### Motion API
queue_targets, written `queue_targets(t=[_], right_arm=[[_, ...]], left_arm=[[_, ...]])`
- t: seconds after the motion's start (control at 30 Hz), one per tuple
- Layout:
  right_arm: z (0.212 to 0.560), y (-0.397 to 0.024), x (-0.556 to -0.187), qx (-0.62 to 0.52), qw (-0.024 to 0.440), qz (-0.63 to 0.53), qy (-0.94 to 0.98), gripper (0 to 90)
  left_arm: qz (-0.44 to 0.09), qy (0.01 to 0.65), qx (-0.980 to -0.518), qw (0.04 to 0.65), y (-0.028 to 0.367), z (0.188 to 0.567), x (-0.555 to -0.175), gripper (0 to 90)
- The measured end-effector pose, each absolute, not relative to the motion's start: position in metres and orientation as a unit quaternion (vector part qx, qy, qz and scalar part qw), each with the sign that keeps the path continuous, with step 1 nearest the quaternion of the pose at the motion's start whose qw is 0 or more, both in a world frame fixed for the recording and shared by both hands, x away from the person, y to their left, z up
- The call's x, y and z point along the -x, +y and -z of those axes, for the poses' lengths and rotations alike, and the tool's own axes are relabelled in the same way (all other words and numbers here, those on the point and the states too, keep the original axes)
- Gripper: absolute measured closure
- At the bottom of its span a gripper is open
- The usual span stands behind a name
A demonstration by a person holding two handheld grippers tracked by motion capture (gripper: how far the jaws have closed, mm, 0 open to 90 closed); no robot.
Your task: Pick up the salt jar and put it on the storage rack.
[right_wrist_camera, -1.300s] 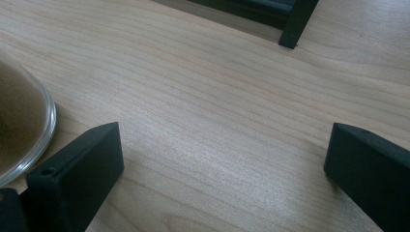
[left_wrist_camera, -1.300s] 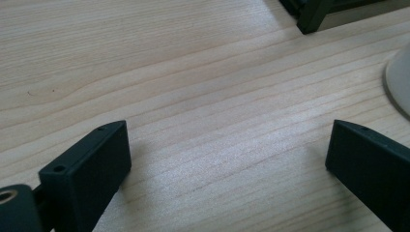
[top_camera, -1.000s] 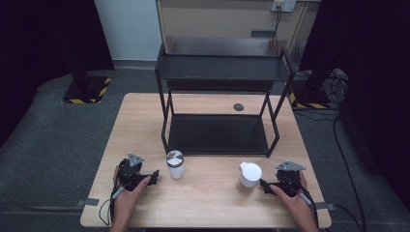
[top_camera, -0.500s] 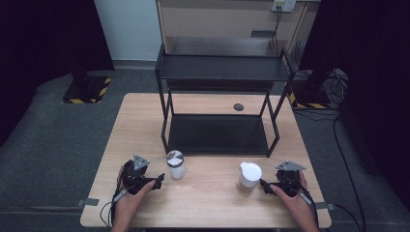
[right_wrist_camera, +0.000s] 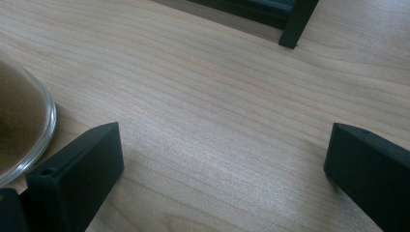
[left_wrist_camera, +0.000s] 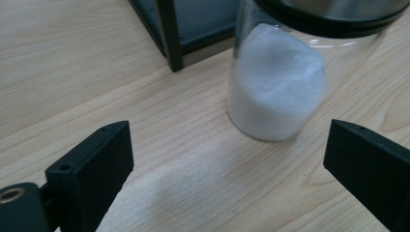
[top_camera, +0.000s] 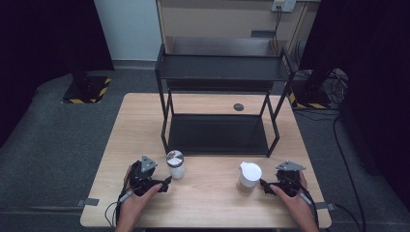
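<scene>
The glass jar (top_camera: pixel 175 164) of white powder stands upright on the table (top_camera: pixel 212 212) at lower left of the high view, just beyond the left gripper (top_camera: pixel 164 183), jaws apart and empty. At lower right, the white cup (top_camera: pixel 250 174) stands just beside the right gripper (top_camera: pixel 265 185), jaws likewise apart. The black shelf (top_camera: pixel 220 72) stands behind both.

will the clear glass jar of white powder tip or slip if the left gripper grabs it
The clear glass jar with the metal lid looks smooth, so probably slippery. It stands tall on a narrow base, so a high push may tip it. Mostly full of powder, likely fairly heavy.
</scene>
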State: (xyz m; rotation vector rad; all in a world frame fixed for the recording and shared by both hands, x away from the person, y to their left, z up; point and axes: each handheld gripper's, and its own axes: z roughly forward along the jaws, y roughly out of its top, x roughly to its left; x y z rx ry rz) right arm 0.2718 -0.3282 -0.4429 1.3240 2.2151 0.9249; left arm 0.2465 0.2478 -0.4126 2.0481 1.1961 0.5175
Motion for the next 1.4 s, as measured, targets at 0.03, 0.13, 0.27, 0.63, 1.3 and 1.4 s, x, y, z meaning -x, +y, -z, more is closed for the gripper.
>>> queue_targets(t=[0.03,0.13,0.27,0.63,1.3,1.4], right_arm=[[0.443,-0.328,-0.272,-0.473,0.199,-0.331,0.792,0.9],[0.443,-0.328,-0.272,-0.473,0.199,-0.331,0.792,0.9],[0.443,-0.328,-0.272,-0.473,0.199,-0.331,0.792,0.9],[0.443,-0.328,-0.272,-0.473,0.199,-0.331,0.792,0.9],[0.443,-0.328,-0.272,-0.473,0.199,-0.331,0.792,0.9],[0.443,-0.328,-0.272,-0.473,0.199,-0.331,0.792,0.9]], left_arm=[[-0.199,0.460,-0.791,0.350,0.246,0.413,-0.246,2.6],[-0.200,0.452,-0.796,0.349,0.241,0.413,-0.246,2.6],[-0.200,0.449,-0.797,0.351,0.239,0.413,-0.246,2.4],[-0.198,0.430,-0.805,0.358,0.231,0.416,-0.246,2.2],[-0.202,0.430,-0.807,0.351,0.221,0.418,-0.248,2.6],[-0.203,0.429,-0.807,0.351,0.219,0.418,-0.249,2.8]])
